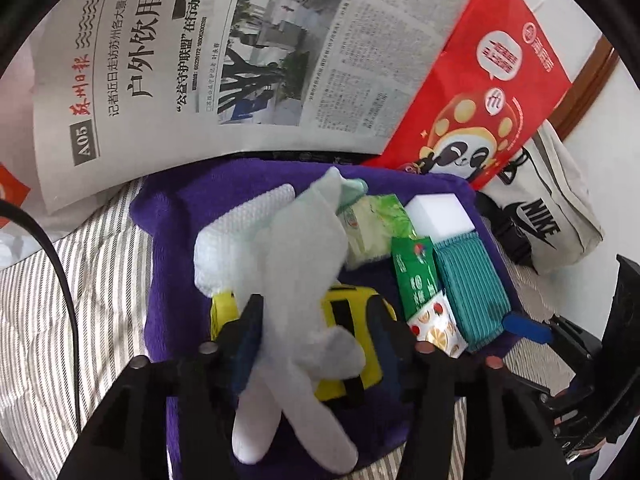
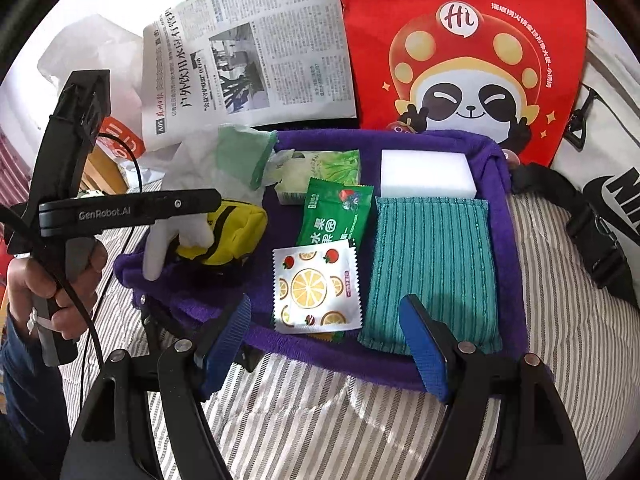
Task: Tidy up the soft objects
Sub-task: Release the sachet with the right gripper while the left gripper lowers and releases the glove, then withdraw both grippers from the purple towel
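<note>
White glove [image 1: 296, 280] is being draped between the half-open left tongs [image 1: 316, 320], unpinched, long axis running along them over the purple tray [image 1: 180, 216]. Right tongs [image 2: 336, 344] are being held open and empty at the tray's near edge, farther from the glove.

surface: striped bedsheet [image 2: 320, 420] | on it: purple towel [image 2: 496, 184], newspaper [image 1: 240, 60], red bag [image 2: 460, 40]

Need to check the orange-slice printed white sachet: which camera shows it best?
The right wrist view: the orange-slice printed white sachet lies fully visible, flat on the purple towel tray. The left wrist view shows only a small, partly hidden piece.
</note>
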